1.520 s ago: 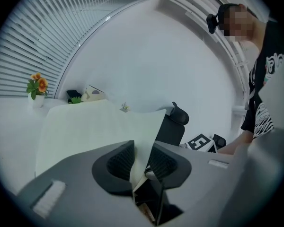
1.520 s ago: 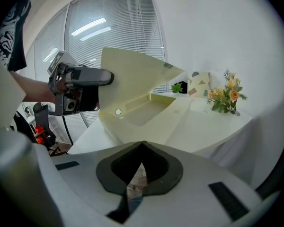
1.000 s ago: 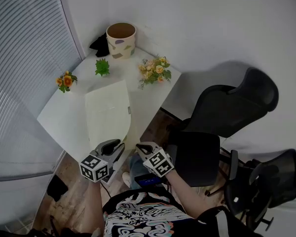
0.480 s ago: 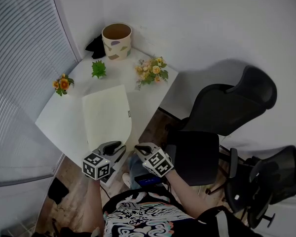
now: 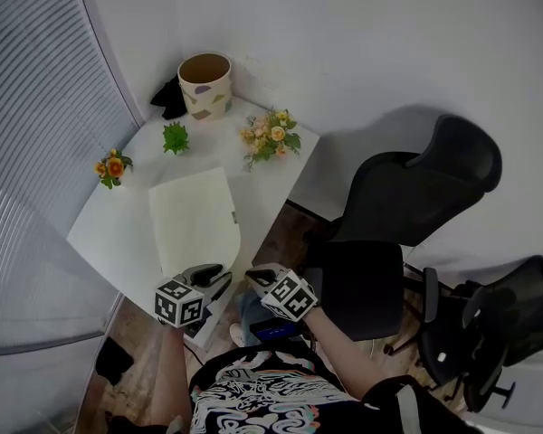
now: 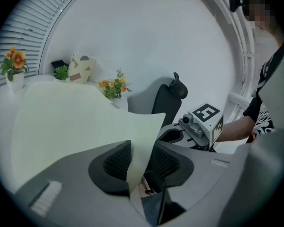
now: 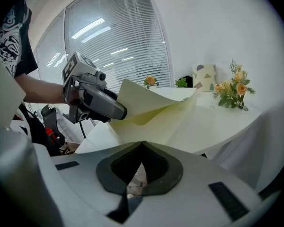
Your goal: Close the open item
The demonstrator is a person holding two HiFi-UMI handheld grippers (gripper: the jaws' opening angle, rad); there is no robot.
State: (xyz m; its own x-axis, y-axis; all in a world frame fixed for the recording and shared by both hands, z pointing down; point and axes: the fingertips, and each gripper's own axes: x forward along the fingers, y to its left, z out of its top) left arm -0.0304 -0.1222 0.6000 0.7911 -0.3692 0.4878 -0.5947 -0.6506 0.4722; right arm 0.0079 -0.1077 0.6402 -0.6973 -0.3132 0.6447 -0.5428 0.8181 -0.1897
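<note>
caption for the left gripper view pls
Left gripper, jaws just opening around a cover corner of the pale folder

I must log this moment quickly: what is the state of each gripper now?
Left gripper: open, jaws just opening, cream folder cover between them, not pressed.
Right gripper: shut, empty.

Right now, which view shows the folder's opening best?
The right gripper view: the folder gapes side-on, its cover lifted. The head view shows it only from above; the left gripper view, just the cover.
</note>
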